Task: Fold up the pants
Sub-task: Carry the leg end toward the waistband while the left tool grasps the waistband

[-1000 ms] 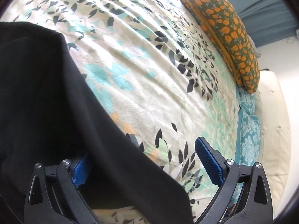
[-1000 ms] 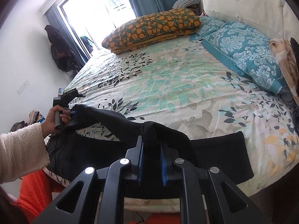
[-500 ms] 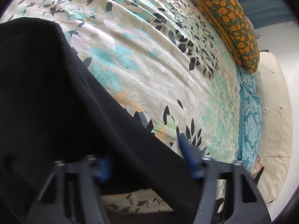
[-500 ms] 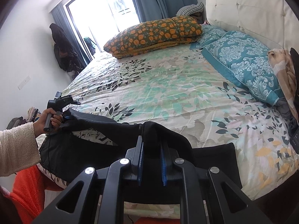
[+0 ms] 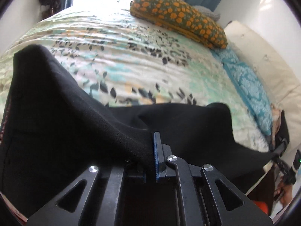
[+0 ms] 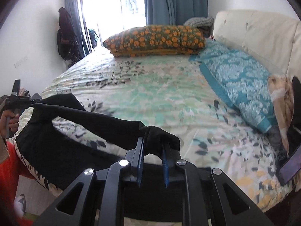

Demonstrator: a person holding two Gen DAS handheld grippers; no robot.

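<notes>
The black pants (image 6: 79, 120) hang stretched above the near edge of the bed (image 6: 160, 98), one edge lifted off the floral sheet. The left gripper (image 5: 150, 150) has its fingers pinched tight on a fold of the cloth. The right gripper (image 6: 152, 150) grips a bunched fold between slightly parted fingers.

A floral-sheeted bed (image 6: 150, 94) with cream headboard (image 6: 259, 37) faces a bright window (image 6: 112, 9) and blue curtains (image 6: 176, 0).
</notes>
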